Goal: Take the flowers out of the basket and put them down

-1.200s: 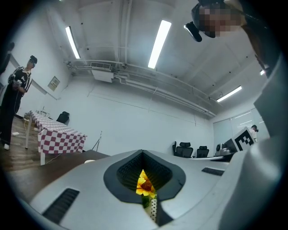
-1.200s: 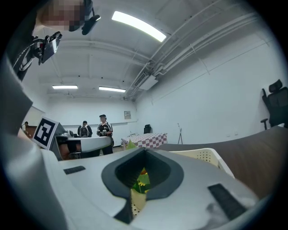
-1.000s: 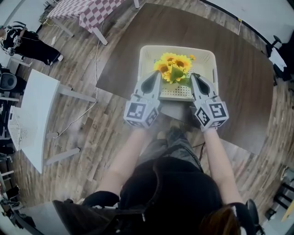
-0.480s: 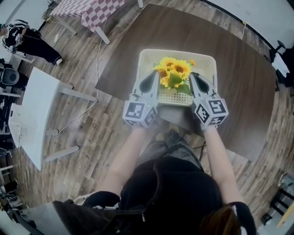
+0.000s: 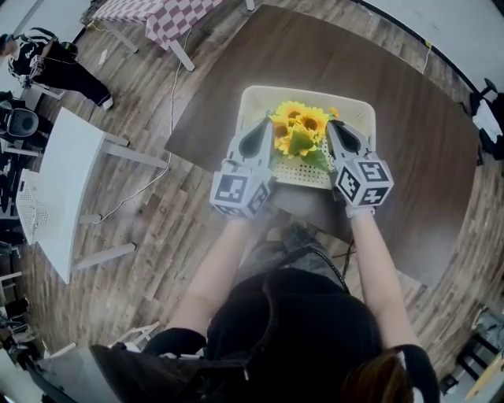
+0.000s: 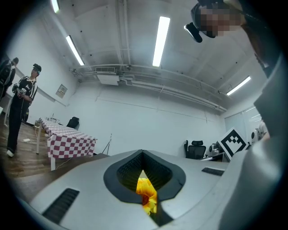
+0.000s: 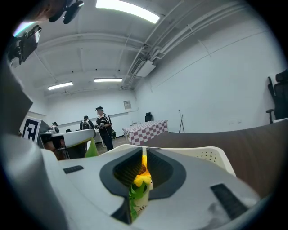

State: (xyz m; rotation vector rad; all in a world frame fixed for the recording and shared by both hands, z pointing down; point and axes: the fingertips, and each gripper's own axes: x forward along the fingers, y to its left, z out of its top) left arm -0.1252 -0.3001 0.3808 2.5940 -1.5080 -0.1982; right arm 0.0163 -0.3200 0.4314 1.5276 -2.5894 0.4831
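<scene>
A bunch of yellow sunflowers (image 5: 299,126) with green leaves stands in a cream perforated basket (image 5: 354,106) on the dark table. My left gripper (image 5: 257,134) is at the flowers' left, level, its jaws shut with nothing held. In the left gripper view a yellow bloom (image 6: 146,192) shows past the meeting jaws of the left gripper (image 6: 143,167). My right gripper (image 5: 340,130) is at the flowers' right, over the basket. Its jaws have just been opening and stand a narrow slit apart. A bloom (image 7: 141,176) shows beyond that slit of the right gripper (image 7: 143,158); nothing lies between the pads.
The basket sits near the front edge of a dark brown table (image 5: 409,118). A white table (image 5: 67,185) stands at the left and a checkered-cloth table (image 5: 165,12) at the top. A person (image 5: 51,67) stands at far left; others (image 7: 102,126) stand in the background.
Both grippers have moved a little forward alongside the flowers, the right one further over the basket and slightly lower. The flowers and basket stay in place.
</scene>
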